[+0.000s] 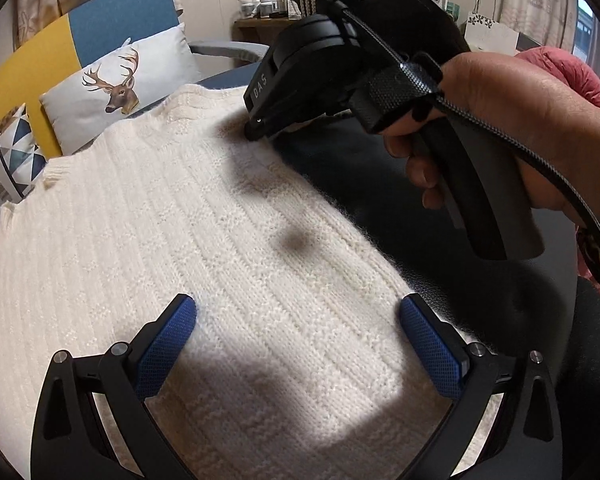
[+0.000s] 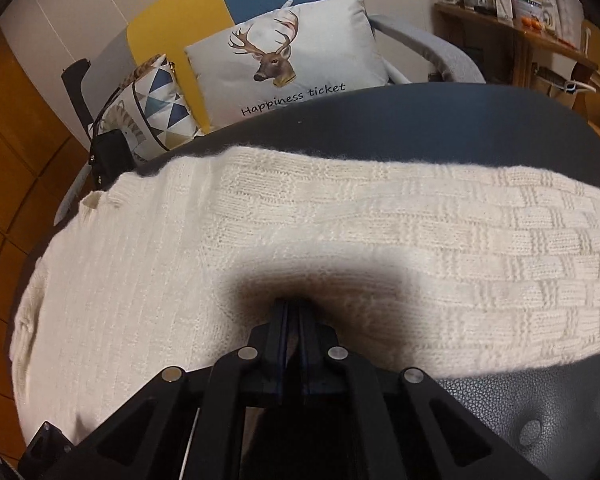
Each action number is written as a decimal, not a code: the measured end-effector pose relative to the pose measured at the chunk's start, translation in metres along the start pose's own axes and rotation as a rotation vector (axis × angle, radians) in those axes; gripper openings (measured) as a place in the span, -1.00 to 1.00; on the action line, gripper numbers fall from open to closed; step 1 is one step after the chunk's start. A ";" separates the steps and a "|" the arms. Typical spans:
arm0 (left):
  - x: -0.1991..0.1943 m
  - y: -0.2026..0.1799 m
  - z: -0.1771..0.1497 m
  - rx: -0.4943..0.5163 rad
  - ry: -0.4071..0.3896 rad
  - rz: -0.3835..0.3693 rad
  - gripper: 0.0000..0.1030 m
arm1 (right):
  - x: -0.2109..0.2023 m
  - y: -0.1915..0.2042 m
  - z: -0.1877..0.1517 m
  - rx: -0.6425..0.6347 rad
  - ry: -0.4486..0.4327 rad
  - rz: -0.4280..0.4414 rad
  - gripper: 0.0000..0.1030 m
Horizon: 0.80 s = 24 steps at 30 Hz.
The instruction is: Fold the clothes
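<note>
A cream knitted sweater [image 1: 220, 240] [image 2: 340, 220] lies spread flat on a dark leather-like surface [image 1: 380, 200] [image 2: 500, 400]. In the left wrist view my left gripper [image 1: 300, 324] hovers open just above the knit, and its blue pads [image 1: 168, 344] hold nothing. A hand [image 1: 520, 128] holds my right gripper [image 1: 256, 128], whose tip touches the sweater near its right edge. In the right wrist view my right gripper [image 2: 294, 306] is shut, tips down on the fabric in a dark shadow. No fabric shows between its fingers.
A deer-print cushion [image 1: 120, 80] [image 2: 284, 60] and a triangle-pattern cushion [image 1: 16, 152] [image 2: 156, 100] lean on a blue and yellow sofa behind. A small black bag [image 2: 108, 152] sits at the surface's left. A wooden shelf [image 2: 512, 28] stands at back right, a pink garment [image 1: 560, 72] beside it.
</note>
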<state>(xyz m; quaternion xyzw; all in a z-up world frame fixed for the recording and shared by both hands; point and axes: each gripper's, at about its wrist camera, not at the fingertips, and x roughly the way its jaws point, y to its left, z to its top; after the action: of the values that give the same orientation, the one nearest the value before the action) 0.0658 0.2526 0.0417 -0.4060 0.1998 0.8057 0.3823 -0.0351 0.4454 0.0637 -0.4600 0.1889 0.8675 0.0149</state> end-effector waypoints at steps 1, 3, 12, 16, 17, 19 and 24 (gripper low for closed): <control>-0.004 0.002 0.000 -0.013 -0.004 -0.012 0.99 | -0.003 0.001 0.001 0.015 0.002 0.007 -0.88; -0.011 0.006 -0.001 -0.039 -0.012 -0.036 1.00 | -0.017 0.003 -0.002 0.061 -0.027 0.044 -0.84; -0.036 0.081 -0.025 -0.278 -0.027 0.083 1.00 | -0.016 0.057 -0.007 -0.142 -0.027 -0.013 -0.67; -0.042 0.095 -0.035 -0.300 -0.024 0.126 0.99 | 0.006 0.052 -0.010 -0.155 -0.021 -0.098 -0.72; -0.044 0.098 -0.036 -0.298 -0.030 0.139 0.99 | 0.004 0.050 -0.008 -0.126 -0.005 -0.100 -0.72; -0.050 0.104 -0.038 -0.296 -0.041 0.164 0.99 | 0.001 0.049 -0.002 -0.075 0.018 -0.101 -0.72; -0.058 0.135 -0.044 -0.331 -0.056 0.263 0.99 | -0.015 0.061 0.018 -0.077 -0.101 -0.100 -0.72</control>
<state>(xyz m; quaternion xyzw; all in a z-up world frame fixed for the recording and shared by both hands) 0.0045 0.1138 0.0642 -0.4112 0.1052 0.8813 0.2075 -0.0527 0.3977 0.1042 -0.4246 0.1310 0.8945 0.0502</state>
